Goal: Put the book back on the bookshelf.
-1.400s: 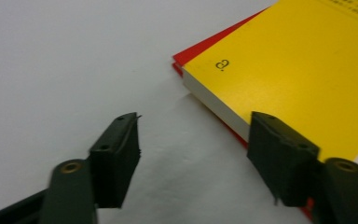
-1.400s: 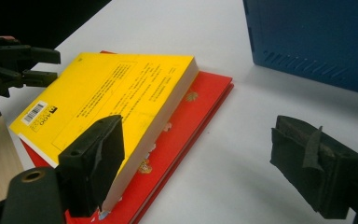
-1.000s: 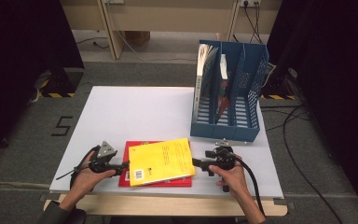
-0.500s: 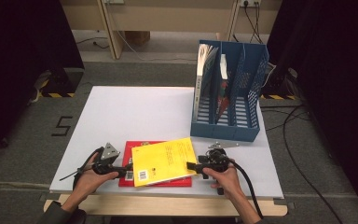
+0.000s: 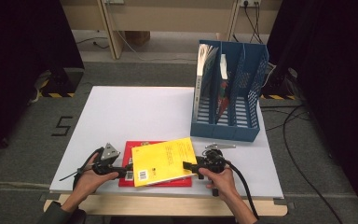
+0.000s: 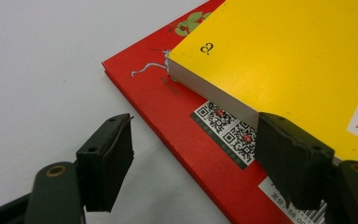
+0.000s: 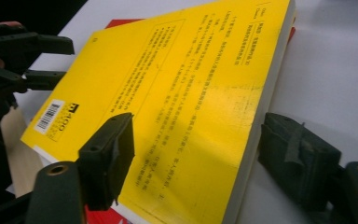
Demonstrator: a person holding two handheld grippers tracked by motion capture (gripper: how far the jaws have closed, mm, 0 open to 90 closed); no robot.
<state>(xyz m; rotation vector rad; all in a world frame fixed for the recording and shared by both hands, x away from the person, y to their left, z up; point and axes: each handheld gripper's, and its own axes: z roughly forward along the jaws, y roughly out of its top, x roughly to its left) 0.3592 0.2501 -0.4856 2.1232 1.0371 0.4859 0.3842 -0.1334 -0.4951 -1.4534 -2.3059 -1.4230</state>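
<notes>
Yellow book (image 5: 163, 161) lay skewed on top of a red book (image 5: 131, 151), near the front edge of the white table (image 5: 135, 112), blue file rack (image 5: 228, 93) well behind. Right gripper (image 5: 189, 167) was wide open, jaws straddling the yellow book's spine edge, nothing clamped yet. Left gripper (image 5: 127, 168) was also open, empty, one jaw over the red cover, the other off on the table. Risks: the right jaw could close on both books, or the yellow one could slide on the glossy red cover and shove the stack towards the table edge.
</notes>
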